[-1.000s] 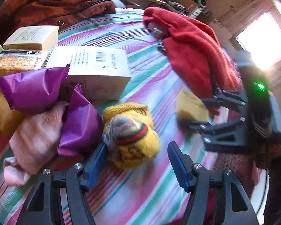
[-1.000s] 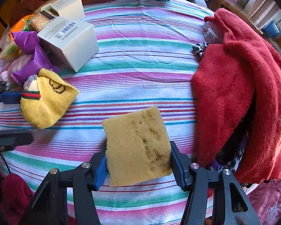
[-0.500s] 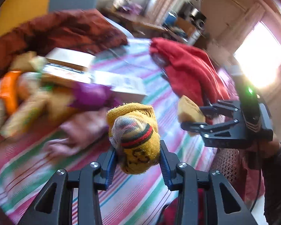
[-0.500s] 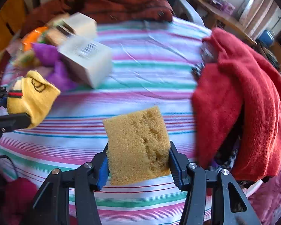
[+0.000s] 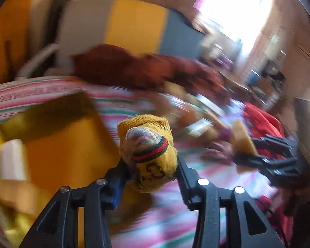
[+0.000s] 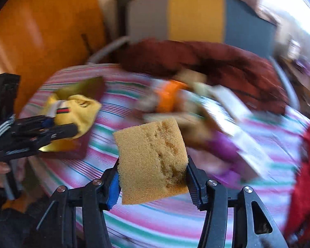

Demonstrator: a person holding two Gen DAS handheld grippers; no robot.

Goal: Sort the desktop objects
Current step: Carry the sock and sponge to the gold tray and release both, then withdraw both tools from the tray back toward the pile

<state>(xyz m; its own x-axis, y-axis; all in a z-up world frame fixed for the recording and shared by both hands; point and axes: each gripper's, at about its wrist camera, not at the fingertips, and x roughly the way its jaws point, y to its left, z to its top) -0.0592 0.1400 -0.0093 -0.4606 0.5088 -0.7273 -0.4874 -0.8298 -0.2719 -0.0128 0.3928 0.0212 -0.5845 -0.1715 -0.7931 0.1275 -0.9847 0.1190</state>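
My left gripper (image 5: 152, 165) holds a rolled yellow sock (image 5: 148, 153) with a red and green band off the table. Its jaws are opening slightly, and the sock still sits pressed between the pads. In the right wrist view that sock (image 6: 78, 113) and left gripper (image 6: 57, 126) hang over a box with a yellow inside (image 6: 72, 150). My right gripper (image 6: 153, 163) is shut on a tan sponge (image 6: 153, 161), held above the striped tablecloth (image 6: 155, 223). In the left wrist view the sponge (image 5: 241, 138) shows at the right. Both views are blurred.
A pile of white boxes, an orange pack and purple packets (image 6: 223, 146) lies on the cloth behind the sponge. A red towel (image 6: 308, 165) is at the right edge, a brown jacket (image 6: 217, 62) at the back. The yellow box (image 5: 62, 148) stands at the table's left edge.
The left gripper closed on the yellow sock and lifted it. Both grippers swung left and up with their loads, bringing the yellow box into view. The sponge stayed gripped throughout.
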